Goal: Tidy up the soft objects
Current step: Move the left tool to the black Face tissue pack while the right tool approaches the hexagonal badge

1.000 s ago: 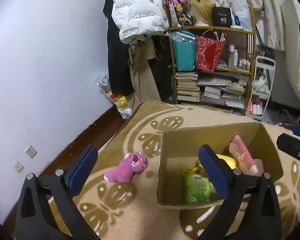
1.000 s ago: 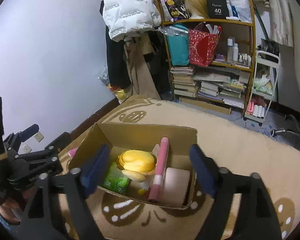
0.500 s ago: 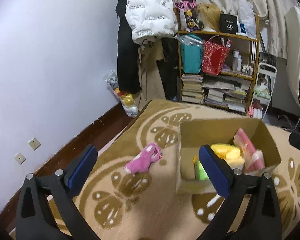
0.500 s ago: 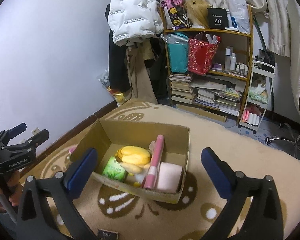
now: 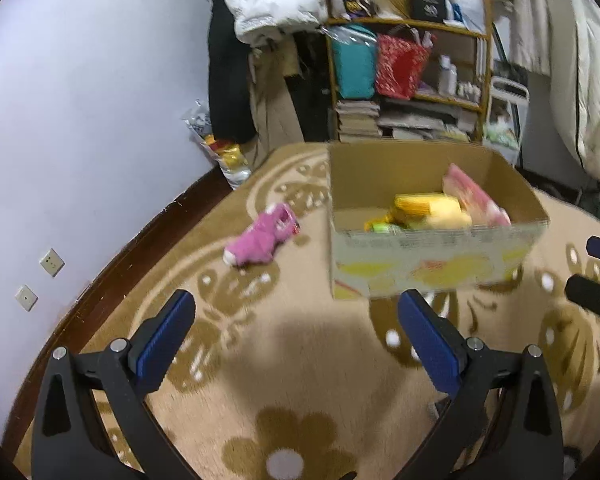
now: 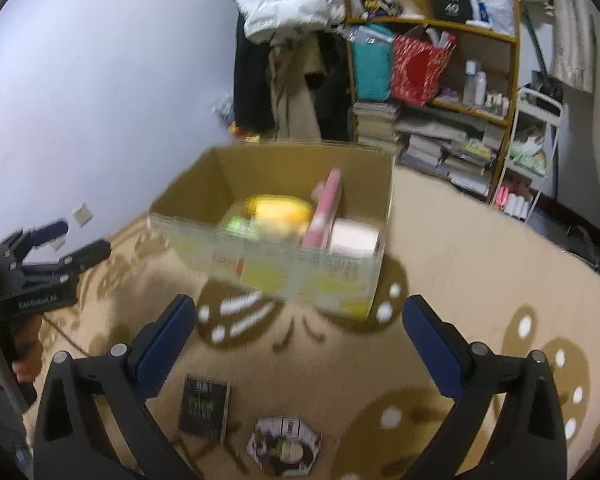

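A cardboard box [image 5: 432, 268] stands on the patterned rug and also shows in the right wrist view [image 6: 284, 272]. It holds a yellow plush [image 6: 280, 212], a green packet [image 6: 238, 226], a pink roll [image 6: 326, 208] and a pale pink block [image 6: 354, 236]. A pink plush toy [image 5: 262, 236] lies on the rug left of the box. My left gripper [image 5: 296, 320] is open and empty, well back from the toy and box. My right gripper [image 6: 300, 324] is open and empty in front of the box. The left gripper also shows at the left in the right wrist view [image 6: 56, 248].
A black card [image 6: 203, 408] and a hexagonal printed packet [image 6: 286, 446] lie on the rug near the right gripper. A cluttered bookshelf [image 5: 416, 80], hanging coats [image 5: 268, 12] and a white trolley [image 6: 536, 140] stand behind. A wall [image 5: 80, 120] with sockets runs along the left.
Both grippers have pulled back and away from the box, which now sits farther off in both views. Both stay open and empty. The toy has not moved.
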{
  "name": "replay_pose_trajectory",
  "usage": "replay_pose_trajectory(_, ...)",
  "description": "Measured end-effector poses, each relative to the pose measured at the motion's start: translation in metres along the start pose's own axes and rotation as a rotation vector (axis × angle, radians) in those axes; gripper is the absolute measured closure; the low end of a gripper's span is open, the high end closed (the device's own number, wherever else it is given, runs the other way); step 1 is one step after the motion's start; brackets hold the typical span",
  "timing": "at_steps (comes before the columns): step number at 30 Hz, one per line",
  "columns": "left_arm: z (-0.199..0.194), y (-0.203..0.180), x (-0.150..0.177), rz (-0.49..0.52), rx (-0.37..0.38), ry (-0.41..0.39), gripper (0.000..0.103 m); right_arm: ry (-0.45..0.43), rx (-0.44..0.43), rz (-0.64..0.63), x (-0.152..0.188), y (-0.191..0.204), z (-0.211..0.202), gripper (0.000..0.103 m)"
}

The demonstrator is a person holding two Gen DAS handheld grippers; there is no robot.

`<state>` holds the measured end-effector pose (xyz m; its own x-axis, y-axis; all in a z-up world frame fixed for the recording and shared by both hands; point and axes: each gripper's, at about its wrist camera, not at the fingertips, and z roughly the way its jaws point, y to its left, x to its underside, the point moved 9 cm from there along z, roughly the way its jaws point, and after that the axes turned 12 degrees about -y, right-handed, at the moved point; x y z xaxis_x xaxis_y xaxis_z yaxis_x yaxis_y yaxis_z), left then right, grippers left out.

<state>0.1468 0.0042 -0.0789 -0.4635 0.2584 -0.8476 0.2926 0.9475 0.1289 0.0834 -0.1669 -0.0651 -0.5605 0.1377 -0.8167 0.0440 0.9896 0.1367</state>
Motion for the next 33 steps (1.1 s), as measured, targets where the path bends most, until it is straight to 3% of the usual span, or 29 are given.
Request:
replay_pose_trajectory(12, -0.006, -0.057, 0.051, 0.072, 0.129, 0.089, 0.003, 0.173, -0.043, 0.022, 0.091, 0.002, 0.008, 0.004)
replay_pose_trajectory(19, -0.006, -0.087, 0.074, 0.100, 0.193, 0.137, 0.003, 0.247, -0.062, 0.020, 0.127, -0.002, 0.015, 0.016)
replay_pose_trajectory(33, 0.004, -0.123, 0.095, 0.132, 0.251, 0.190, 0.003, 0.250, -0.042, -0.026, 0.144, -0.002, 0.019, 0.017)
